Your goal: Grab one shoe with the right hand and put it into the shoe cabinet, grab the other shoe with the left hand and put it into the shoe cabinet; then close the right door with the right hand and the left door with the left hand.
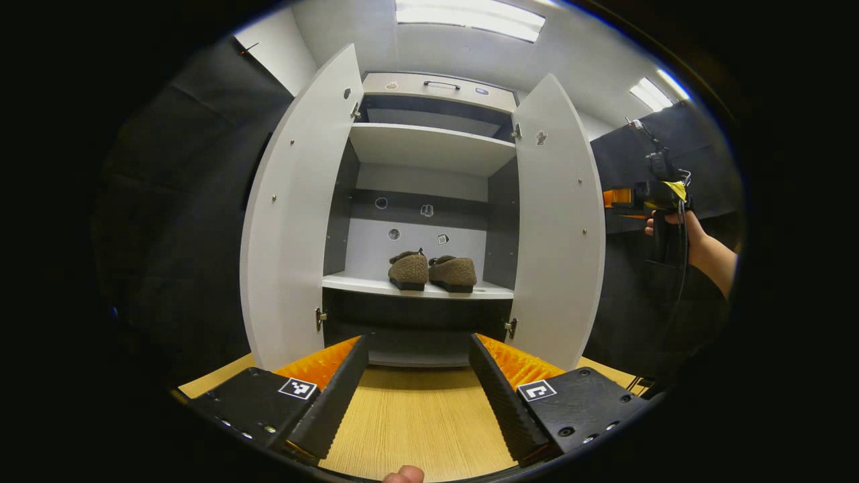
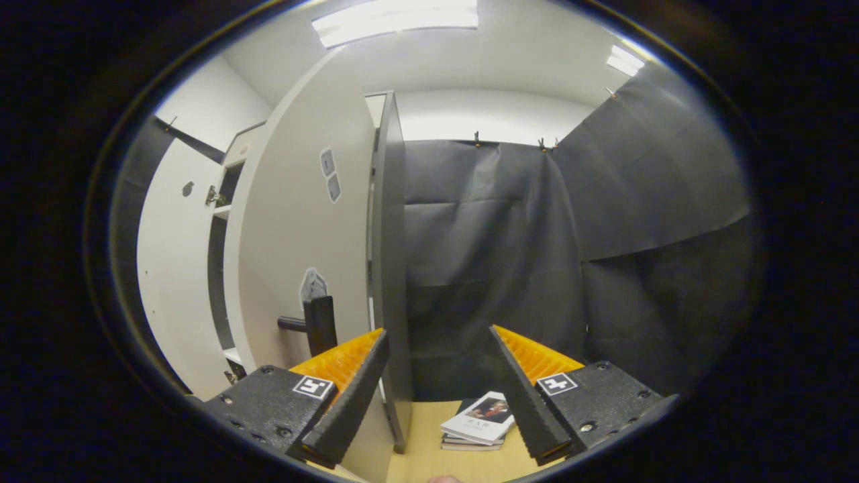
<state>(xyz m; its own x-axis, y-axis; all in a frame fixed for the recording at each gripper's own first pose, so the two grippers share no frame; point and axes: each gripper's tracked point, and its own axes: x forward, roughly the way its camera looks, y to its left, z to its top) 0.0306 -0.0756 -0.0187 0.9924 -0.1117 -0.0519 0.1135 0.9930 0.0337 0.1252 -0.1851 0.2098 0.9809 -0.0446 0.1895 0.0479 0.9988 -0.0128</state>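
Both shoes [image 1: 432,271] sit side by side on the lower shelf [image 1: 416,286] of the shoe cabinet [image 1: 429,144]; both doors stand open. Left gripper [image 1: 417,392] fingers spread wide above the wooden desk [image 1: 416,416]. Right gripper [image 2: 439,386] fingers wide, empty, beside the right door [image 2: 295,235]. Books [image 2: 478,422] lie on the desk. Black cloth walls, ceiling lights [image 1: 470,17].

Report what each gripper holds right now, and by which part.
Nothing is held. The left gripper and the right gripper are both open and bare; both shoes sit on the cabinet shelf.
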